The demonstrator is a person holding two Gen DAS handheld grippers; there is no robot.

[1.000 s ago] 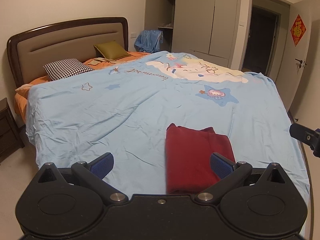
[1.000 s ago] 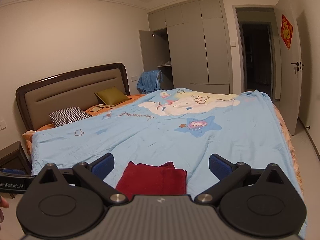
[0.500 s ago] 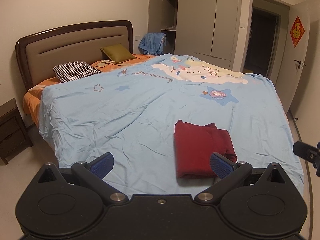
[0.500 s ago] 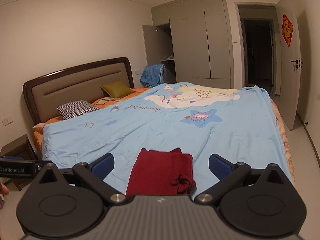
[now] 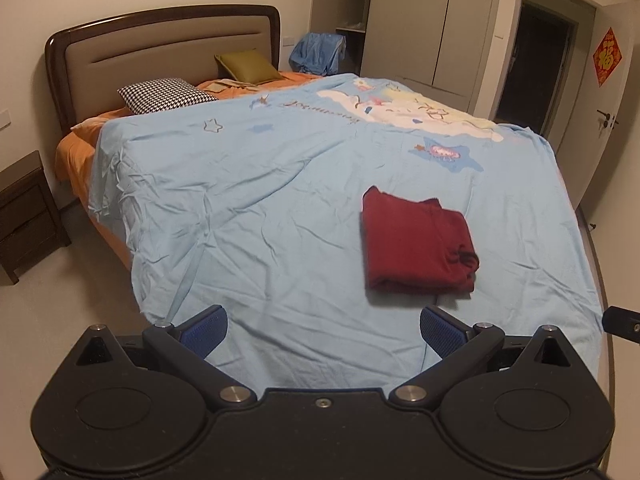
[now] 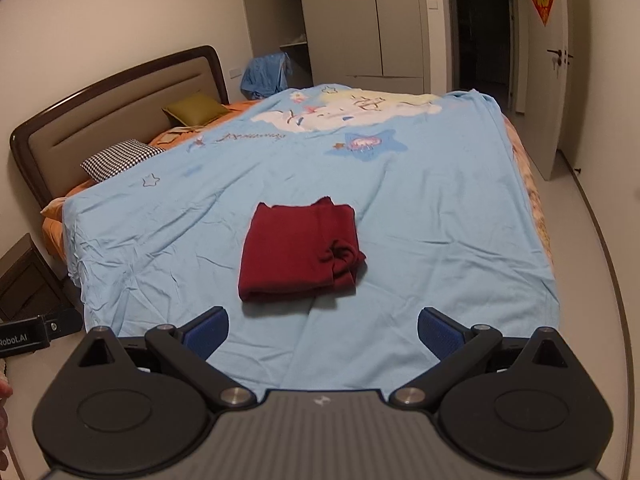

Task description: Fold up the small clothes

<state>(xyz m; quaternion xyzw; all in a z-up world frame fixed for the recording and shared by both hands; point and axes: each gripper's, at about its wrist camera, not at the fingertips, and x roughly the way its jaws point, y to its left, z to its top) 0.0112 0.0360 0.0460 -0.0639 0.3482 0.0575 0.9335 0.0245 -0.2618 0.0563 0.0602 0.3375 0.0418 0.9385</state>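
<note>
Reads "Robot.AI" on the black left gripper (image 6: 38, 330) at frame edge. Spread wide and empty: left gripper, right gripper (image 6: 322, 330), both apart from the folded dark-red garment (image 6: 298, 252) on the light-blue printed duvet (image 6: 440, 220).

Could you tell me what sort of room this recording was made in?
It looks like a home bedroom. A large bed with a padded headboard fills the view, fitted wardrobes line the far wall, and a dark nightstand stands beside the bed. A folded red garment lies on the blue duvet.
</note>
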